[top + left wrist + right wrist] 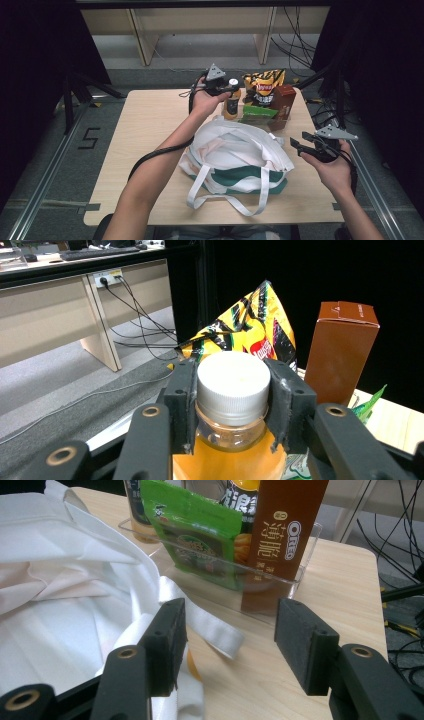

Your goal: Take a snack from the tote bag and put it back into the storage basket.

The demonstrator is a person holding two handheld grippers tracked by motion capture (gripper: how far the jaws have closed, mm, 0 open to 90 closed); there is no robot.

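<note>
High view showed your pale wooden table (pixel 145 150) on grey carpet, dark curtains at both sides. Your left gripper (pixel 232 405) had its jaws clamped on the orange bottle's (pixel 230 460) white cap (pixel 233 380) at the far edge. Your right gripper (pixel 227 640) hung beside the white tote bag (pixel 235 150), jaws apart.

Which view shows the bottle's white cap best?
The left gripper view: the white cap sits close up, clamped between the left gripper jaws. The high view shows it small and distant. In the right gripper view I cannot make it out.
</note>
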